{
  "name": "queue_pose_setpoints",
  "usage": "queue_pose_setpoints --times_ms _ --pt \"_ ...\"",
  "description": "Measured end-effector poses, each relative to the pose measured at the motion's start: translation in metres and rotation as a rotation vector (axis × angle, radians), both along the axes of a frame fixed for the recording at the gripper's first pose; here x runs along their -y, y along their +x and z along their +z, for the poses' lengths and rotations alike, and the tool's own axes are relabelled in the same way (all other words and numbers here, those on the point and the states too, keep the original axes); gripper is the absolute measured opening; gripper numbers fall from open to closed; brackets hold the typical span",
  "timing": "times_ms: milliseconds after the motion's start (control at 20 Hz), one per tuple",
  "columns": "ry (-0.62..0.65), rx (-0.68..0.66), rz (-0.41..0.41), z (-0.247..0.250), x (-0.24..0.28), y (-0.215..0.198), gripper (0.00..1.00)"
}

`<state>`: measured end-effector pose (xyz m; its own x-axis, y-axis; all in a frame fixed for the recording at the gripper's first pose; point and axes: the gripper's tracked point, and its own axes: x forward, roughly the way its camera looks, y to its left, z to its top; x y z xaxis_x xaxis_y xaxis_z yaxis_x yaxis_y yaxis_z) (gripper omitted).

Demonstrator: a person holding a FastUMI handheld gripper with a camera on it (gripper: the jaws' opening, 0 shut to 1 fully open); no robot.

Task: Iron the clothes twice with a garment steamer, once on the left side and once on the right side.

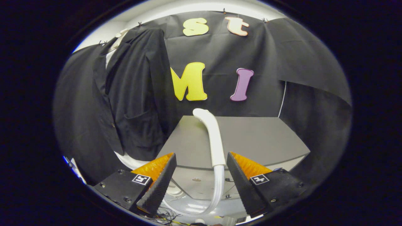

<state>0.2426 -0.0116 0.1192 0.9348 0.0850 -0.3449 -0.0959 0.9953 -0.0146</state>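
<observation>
Steamer first: a white plastic garment-steamer wand (211,138) with a curved head rises at twelve o'clock from the gap between the gripper's fingers, its head bent over toward eleven o'clock and its body crossing in front of a grey flat-topped table (260,138). At the wand's lower end a translucent white ribbed hose (219,185) joins it, drops toward six o'clock between the fingers, then sweeps round toward seven o'clock across pale equipment low in the scene, where thin wires (166,216) also lie.

The gripper (201,163) stands with its jaws spread wide, one finger on each side of the wand and hose, neither touching them; the wand sits nearer the finger at three o'clock.

At ten o'clock from the fingers a black suit jacket (135,94) hangs against the black cloth wall (282,62), lapels open over a strip of white shirt (110,58), with a patch pocket low on its front and small buttons along the edge. Its hem falls beside the table's corner, beyond the nine o'clock finger. Below the hem a curved white rim (125,160) shows, though what it belongs to I cannot tell. The wand's head and the jacket are apart.
</observation>
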Motion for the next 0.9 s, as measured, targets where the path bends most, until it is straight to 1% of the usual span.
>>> queue_pose_setpoints --times_ms 150,350,400,500,550,700,850,900 --pt "0.019 -0.066 0.034 -0.004 0.001 0.03 1.0" --pt "0.023 -0.166 0.022 -0.013 0.015 0.062 1.0" --pt "0.024 -0.203 0.036 -0.018 0.015 0.068 1.0" --pt "0.028 -0.271 0.034 -0.027 0.01 0.083 0.99" --pt "0.035 -0.292 0.029 -0.029 0.007 0.088 0.99" --pt "0.047 -0.381 -0.011 -0.039 0.008 0.092 0.93" --pt "0.052 -0.433 -0.016 -0.045 0.005 0.1 0.93" --pt "0.046 -0.447 -0.024 -0.046 0.008 0.099 0.91"
